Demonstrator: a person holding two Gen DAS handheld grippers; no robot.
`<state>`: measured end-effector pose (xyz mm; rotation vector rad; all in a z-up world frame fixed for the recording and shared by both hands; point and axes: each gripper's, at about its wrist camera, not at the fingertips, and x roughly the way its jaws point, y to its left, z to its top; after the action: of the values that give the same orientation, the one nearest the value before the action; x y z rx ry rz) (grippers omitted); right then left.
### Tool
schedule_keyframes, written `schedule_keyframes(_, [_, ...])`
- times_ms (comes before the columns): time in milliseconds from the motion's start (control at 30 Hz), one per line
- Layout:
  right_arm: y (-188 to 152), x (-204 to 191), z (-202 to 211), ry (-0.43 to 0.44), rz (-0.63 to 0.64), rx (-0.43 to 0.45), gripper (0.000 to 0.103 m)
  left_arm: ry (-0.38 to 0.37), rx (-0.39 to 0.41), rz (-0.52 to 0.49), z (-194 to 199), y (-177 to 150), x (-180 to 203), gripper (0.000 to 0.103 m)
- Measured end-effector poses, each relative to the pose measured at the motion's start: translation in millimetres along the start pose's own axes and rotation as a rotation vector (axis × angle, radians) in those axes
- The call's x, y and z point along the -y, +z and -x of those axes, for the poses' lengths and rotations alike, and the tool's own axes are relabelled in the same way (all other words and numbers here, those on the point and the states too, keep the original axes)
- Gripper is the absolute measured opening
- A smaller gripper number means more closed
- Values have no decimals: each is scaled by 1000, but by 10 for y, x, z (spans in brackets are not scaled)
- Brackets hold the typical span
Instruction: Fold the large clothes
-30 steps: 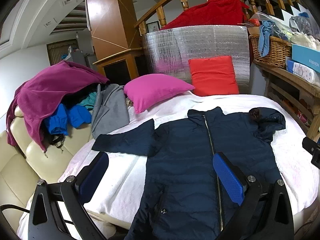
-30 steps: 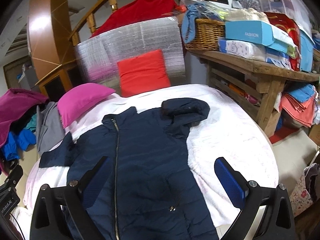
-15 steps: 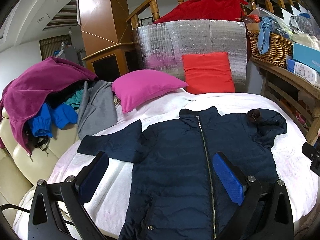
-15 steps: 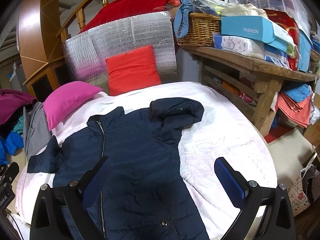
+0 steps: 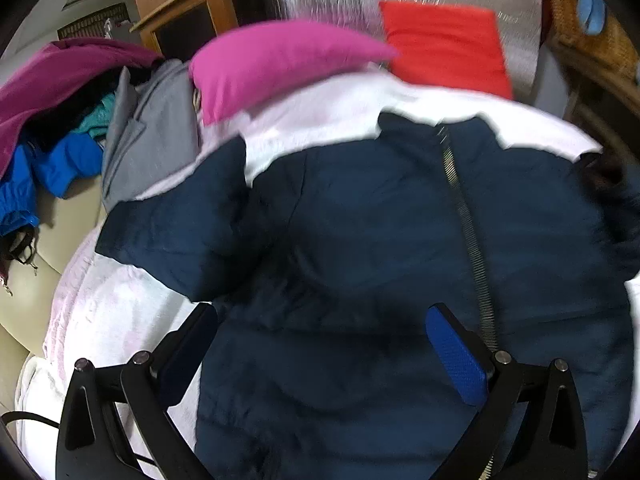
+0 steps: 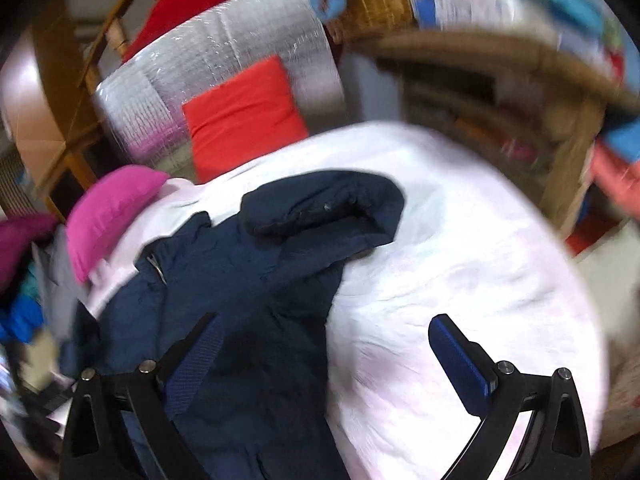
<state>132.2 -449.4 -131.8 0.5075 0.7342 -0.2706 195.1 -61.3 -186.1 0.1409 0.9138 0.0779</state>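
The white cover (image 6: 460,248) is being left bare to the right of the navy jacket (image 6: 248,288), so open room is being offered there. The far edge is being blocked by a pink pillow (image 5: 280,60) and a red cushion (image 5: 444,48). The left side is being crowded by a clothes pile (image 5: 80,120).

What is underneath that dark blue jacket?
The dark blue jacket lies spread on a white blanket, which shows all around it. What the blanket itself covers cannot be seen, nor anything hidden under the jacket's body.
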Motion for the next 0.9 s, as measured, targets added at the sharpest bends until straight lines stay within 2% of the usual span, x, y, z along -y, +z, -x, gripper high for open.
schedule_keyframes(133, [264,330,-537,152,-200,-44,103,-31,-96,-17,-302,-76,29,103])
schedule_keyframes(233, [397,491,-943,172,-318,-76,103,-34,-88,-31,-343,-29,77,103])
schedule_keyframes(333, [438,678,-1240,174,-460,-61,102,-41,-81,-25,-337,33,86,103])
schedule_keyframes(367, [436,719,-1313,175,-497,-55,99,-48,-80,-16,-339,51,84,103])
schedule_keyframes(400, [430,737,-1383,184,-522,-48,87,-53,-78,-13,-342,58,71,103])
schedule_keyframes(433, [427,732,-1425,192,-525,-48,71,-57,-74,-11,-333,65,69,103])
schedule_keyframes(600, [446,430,-1281,151,-412,16,45,-44,-45,-7,-241,118,26,103])
schedule_keyframes(733, [374,-71,-906,199,-266,74,41,-59,-42,28,-213,115,-102,103])
schedule_keyframes(900, [45,-798,-618,264,-91,79,41,-56,-37,80,-209,152,-291,103])
